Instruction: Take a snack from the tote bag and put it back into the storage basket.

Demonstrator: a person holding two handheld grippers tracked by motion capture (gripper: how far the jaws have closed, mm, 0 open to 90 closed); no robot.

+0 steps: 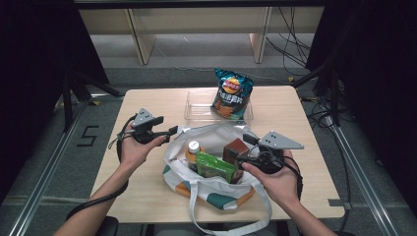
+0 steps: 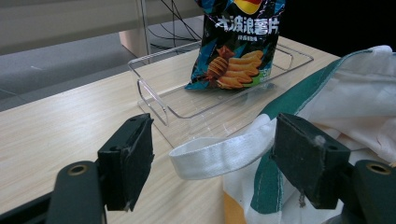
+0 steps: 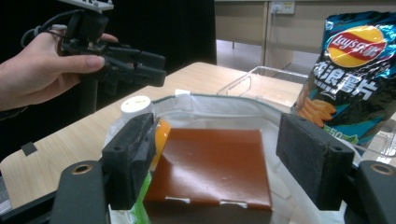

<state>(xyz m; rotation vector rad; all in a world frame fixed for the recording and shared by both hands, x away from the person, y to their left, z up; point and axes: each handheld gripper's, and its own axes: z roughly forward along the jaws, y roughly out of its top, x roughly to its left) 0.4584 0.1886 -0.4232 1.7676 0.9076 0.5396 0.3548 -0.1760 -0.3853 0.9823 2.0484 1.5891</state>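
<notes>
Table (image 1: 305,147): tote bag (image 1: 216,194) at near-centre edge, open. Clear tray (image 1: 196,112) behind w/ chip bag (image 1: 232,92) upright. Brown box (image 3: 210,165) inside tote, betw. R gripper (image 3: 219,161) jaws, spread wide, no contact. L gripper (image 2: 212,161) spread, white strap (image 2: 219,154) between, not pinched.

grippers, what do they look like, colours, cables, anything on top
Both are black handheld tools. The left gripper and right gripper each carry a grey three-cornered plate on top and trail a black cable along the forearm. Their fingers are blocky black pads on arms with brass-ringed holes. The person's forearms are bare.
</notes>
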